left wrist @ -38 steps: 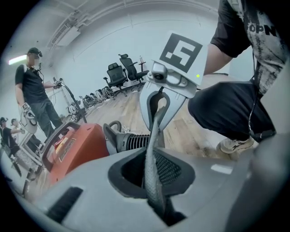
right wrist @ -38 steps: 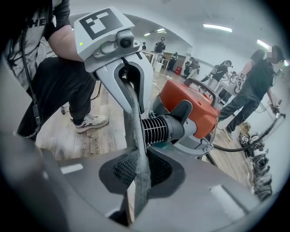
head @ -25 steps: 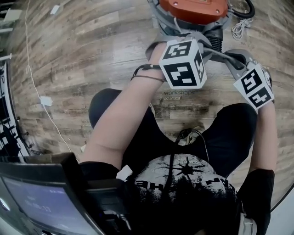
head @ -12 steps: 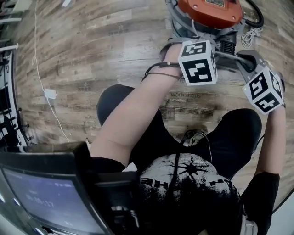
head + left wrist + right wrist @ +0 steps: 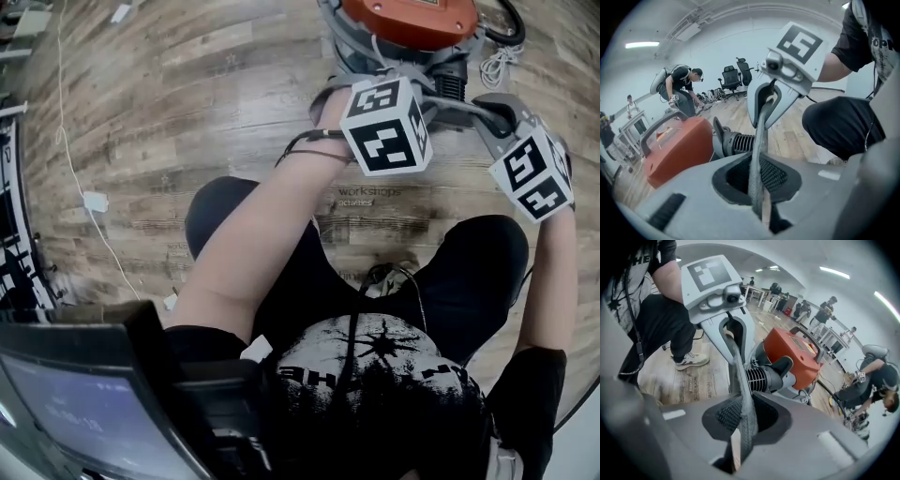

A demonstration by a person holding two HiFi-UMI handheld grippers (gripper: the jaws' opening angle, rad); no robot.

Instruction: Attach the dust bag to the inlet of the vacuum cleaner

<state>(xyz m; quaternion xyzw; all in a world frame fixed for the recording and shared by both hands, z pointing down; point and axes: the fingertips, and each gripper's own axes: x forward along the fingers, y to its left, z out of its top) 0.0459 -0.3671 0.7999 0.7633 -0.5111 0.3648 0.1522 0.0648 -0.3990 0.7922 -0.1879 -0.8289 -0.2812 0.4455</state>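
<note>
Wood-plank floor, orange vacuum cleaner, office chairs

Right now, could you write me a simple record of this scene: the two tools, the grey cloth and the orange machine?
left gripper: shut on the grey fabric dust bag
right gripper: shut on the same bag, other end
bag: pulled straight between the two grippers
machine: orange plastic vacuum cleaner on the wooden plank floor
inlet: black ribbed port beside the bag; whether they touch cannot be told
</note>
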